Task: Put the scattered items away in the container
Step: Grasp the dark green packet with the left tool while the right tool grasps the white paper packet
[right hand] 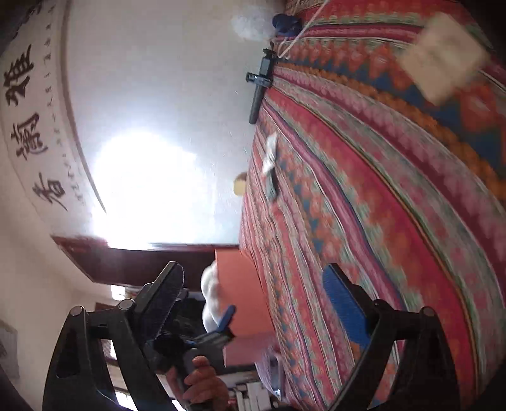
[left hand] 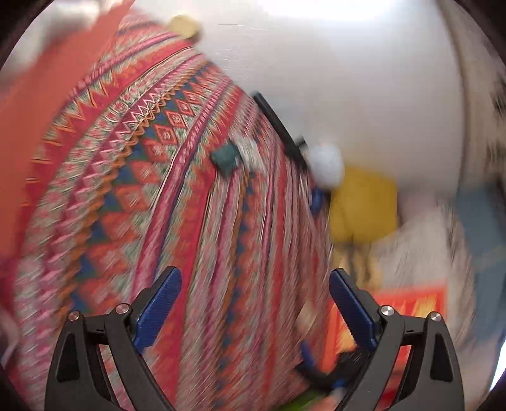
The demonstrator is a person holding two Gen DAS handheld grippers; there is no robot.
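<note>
Striped woven cloth in red, pink, orange and blue (left hand: 158,189), spread across the table under a pale wall; both views smeared by motion.

Scattered on that cloth:
- small dark green block (left hand: 226,159), touching or just beside a whitish scrap (left hand: 249,150)
- pale flat rectangular packet (right hand: 442,57), well apart from those two, seen only from the right wrist

Along the far edge of the cloth: long black tool (left hand: 278,126), white crumpled lump (left hand: 325,167), round yellowish object (left hand: 183,27). On the cloth or just off it, impossible to say.

Plain orange box (right hand: 243,284), taken for the container, at one end of the cloth, away from every item named; inside hidden.

Left gripper (left hand: 254,275): blue-padded jaws spread wide, nothing between, nothing held. Right gripper (right hand: 253,272): likewise wide apart and empty, its view rolled onto one side, with the left gripper and the bare hand (right hand: 202,382) around its handle showing below.

Judged from this: little or nothing visibly put away, at least three loose items left to collect, no pick-up under way, each item needing a separate grasp and carry to the box.
</note>
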